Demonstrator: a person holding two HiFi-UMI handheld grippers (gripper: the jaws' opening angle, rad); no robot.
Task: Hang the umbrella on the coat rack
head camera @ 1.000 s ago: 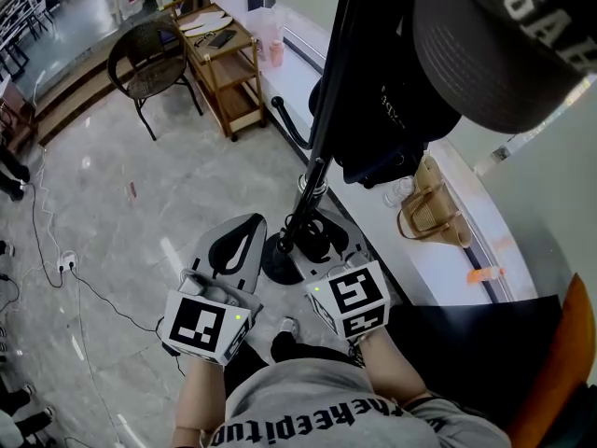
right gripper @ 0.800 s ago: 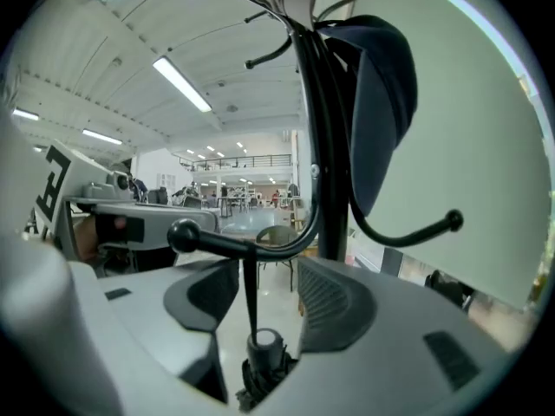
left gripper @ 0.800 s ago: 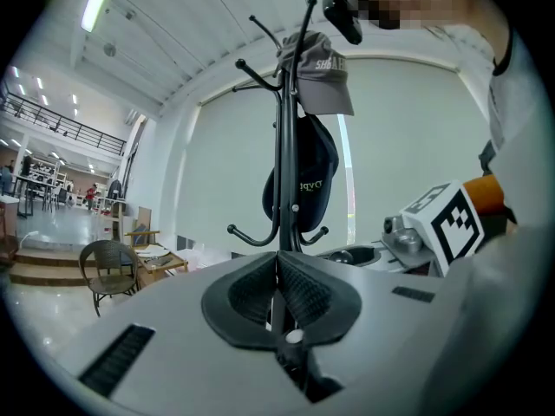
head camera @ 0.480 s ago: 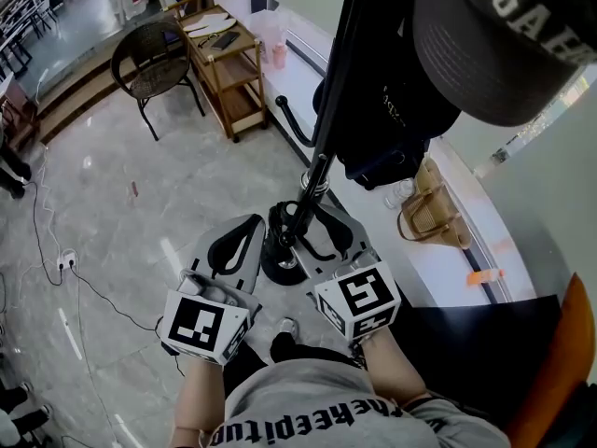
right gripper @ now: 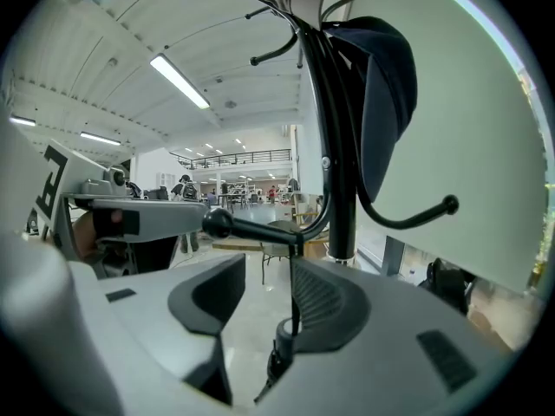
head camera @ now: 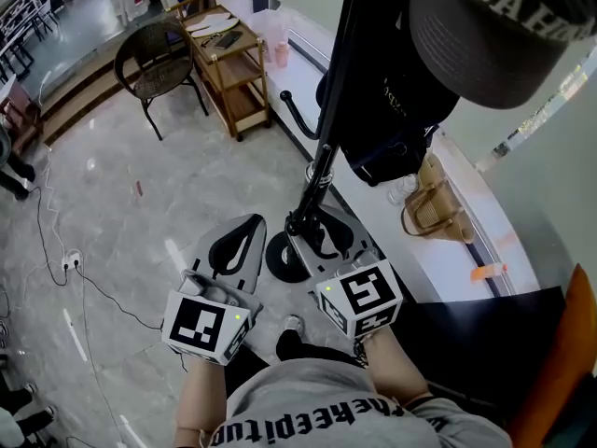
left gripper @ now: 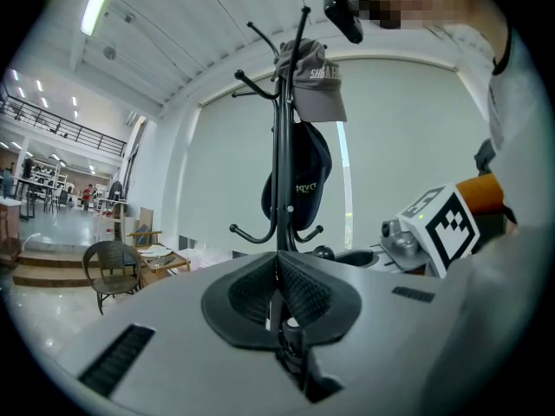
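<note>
Right gripper (right gripper: 264, 289): jaws apart with only bare floor in the gap. They have just been closing. Left gripper (left gripper: 277, 276): pads together on nothing, held level beside the right one.

Hard to read: the umbrella (right gripper: 314, 85) seems to be the slim black length lying close along the left of the coat rack (right gripper: 344, 224) pole, running up toward the top hooks. It is black on black, so its outline cannot be separated from the pole in the head view. Where its handle catches is not visible. The pole's foot is partly covered by the right gripper's jaws in the head view.

Around: a gray cap (head camera: 494, 26) fills the upper right of the head view and hides what is behind it. A dark hanging item (right gripper: 390, 85), cap or bag, hangs on the rack. A ball-tipped lower hook (right gripper: 217, 224) crosses just above the right jaws. Wicker chair (head camera: 154, 59) and wooden trolley (head camera: 229, 63) stand well beyond, and a woven basket (head camera: 434, 213) sits on the window ledge.

Versus one second back: the right jaws stood wider and showed on both sides of the pole foot. The left gripper is unchanged.
</note>
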